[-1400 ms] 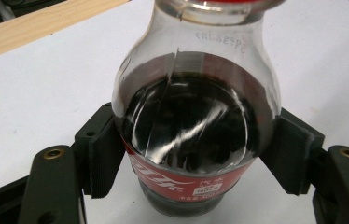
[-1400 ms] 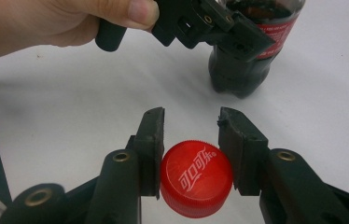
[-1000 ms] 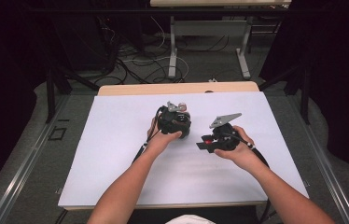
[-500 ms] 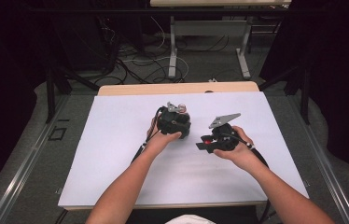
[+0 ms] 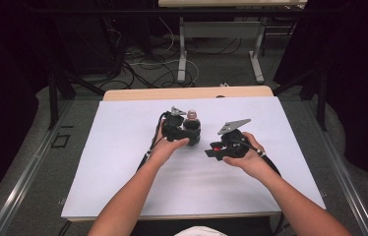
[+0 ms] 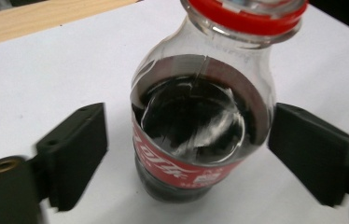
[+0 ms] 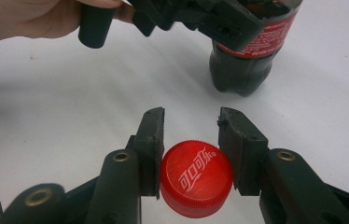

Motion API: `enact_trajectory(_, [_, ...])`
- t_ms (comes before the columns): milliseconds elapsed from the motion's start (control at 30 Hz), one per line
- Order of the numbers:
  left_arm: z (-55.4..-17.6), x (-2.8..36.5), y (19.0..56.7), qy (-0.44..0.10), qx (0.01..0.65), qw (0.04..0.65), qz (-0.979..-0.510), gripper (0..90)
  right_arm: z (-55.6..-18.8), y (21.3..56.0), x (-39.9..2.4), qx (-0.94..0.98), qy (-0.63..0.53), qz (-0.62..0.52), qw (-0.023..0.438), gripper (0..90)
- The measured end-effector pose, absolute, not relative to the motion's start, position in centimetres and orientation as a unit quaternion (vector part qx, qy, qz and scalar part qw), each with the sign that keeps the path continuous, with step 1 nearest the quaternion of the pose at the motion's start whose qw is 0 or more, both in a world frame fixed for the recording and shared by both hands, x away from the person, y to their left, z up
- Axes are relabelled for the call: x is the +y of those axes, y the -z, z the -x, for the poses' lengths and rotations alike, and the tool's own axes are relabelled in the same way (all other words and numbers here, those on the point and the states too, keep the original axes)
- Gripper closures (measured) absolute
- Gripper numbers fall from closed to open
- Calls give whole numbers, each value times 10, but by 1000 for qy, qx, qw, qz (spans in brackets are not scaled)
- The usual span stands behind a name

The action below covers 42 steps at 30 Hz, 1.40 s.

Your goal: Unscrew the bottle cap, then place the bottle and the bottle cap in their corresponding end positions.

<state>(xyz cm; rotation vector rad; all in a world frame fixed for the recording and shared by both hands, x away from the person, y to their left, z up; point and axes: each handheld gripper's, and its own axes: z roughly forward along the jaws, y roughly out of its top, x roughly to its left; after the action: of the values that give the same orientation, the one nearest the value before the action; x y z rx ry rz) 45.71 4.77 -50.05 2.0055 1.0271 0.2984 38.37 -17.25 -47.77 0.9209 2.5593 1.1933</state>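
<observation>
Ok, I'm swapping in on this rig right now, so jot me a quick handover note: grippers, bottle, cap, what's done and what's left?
Left gripper: its fingers have just been opening and stand clear on both sides of the cola bottle.
Right gripper: shut on the red cap.
Bottle: upright on the white table, mouth open, red ring on the neck.
Done: cap off, bottle released.
Left: probably set the cap down or screw it back on.

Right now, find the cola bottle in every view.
High view: the bottle stands at table centre, between the left gripper's open jaws.
Left gripper view: bottle centre, jaws apart from it.
Right gripper view: bottle top right, beyond the red cap.
Shared landmark: the white table.
</observation>
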Motion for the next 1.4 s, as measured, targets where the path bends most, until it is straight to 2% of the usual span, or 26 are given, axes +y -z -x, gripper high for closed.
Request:
enact_trajectory(67, [-456, 49, 501, -111, 414, 424, -798, 5, -385, 479, -170, 860, -399, -305, 88, 607])
enact_trajectory(533, [-440, 73, 489, -80, 433, 444, -780, 6, -390, 486, -151, 865, -396, -295, 83, 607])
enact_trajectory(933, [-418, 89, 476, -112, 424, 439, -784, 6, -391, 491, -136, 868, -394, -292, 82, 607])
enact_trajectory(1400, [-398, 115, 476, -126, 468, 452, -749, 6, -391, 510, -119, 882, -376, -276, 68, 607])
